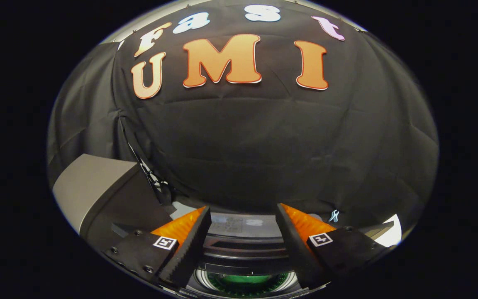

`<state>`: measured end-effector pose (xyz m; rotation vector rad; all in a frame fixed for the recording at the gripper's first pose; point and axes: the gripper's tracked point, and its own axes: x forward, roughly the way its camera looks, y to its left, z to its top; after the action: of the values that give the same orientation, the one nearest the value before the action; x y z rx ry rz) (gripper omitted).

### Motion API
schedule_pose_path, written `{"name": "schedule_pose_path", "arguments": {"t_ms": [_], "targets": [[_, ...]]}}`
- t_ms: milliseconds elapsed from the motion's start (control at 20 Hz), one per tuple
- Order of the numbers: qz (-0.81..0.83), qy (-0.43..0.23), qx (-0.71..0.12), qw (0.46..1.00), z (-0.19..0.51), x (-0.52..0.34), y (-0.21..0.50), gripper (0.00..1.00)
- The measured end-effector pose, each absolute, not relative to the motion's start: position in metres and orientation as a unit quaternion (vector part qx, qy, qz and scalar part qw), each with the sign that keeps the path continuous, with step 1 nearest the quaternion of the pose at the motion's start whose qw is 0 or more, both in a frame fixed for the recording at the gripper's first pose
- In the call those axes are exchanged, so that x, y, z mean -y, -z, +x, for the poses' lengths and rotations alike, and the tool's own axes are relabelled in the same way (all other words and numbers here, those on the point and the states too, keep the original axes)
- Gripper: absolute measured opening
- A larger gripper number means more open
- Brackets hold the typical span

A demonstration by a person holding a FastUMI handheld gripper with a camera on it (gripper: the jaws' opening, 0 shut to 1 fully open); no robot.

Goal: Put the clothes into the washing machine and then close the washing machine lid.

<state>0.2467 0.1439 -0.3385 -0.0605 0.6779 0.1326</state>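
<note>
The gripper [243, 226] stands wide apart, holding nothing. Between and just below its fingers lies the dark grey top-loading washing machine [243, 249], its round drum opening [245, 282] showing something green inside, perhaps clothes.

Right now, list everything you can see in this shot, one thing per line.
washing machine: one, dark grey, below and between the fingers.
drum opening: one, round with a green glow inside, between the fingers.
raised panel: one, grey, tilted up beside the machine; possibly its lid, cannot tell.
clip: one, pale blue, on the cloth wall beyond the fingers.
cloth wall: one, black, behind the machine.
gripper: one, fingers apart, holding nothing.
</note>
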Motion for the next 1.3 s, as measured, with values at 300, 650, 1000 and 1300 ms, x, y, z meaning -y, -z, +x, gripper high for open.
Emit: {"name": "schedule_pose_path", "arguments": {"t_ms": [300, 650, 1000, 1300], "targets": [[-0.011, -0.063, -0.355, 0.933, 0.194, -0.147, 0.357, 1.00], [-0.008, -0.069, -0.311, 0.948, 0.192, -0.150, 0.313, 0.99], [-0.001, -0.086, -0.222, 0.971, 0.195, -0.154, 0.241, 0.99], [0.034, -0.078, -0.176, 0.981, 0.196, -0.133, 0.183, 0.99]]}}
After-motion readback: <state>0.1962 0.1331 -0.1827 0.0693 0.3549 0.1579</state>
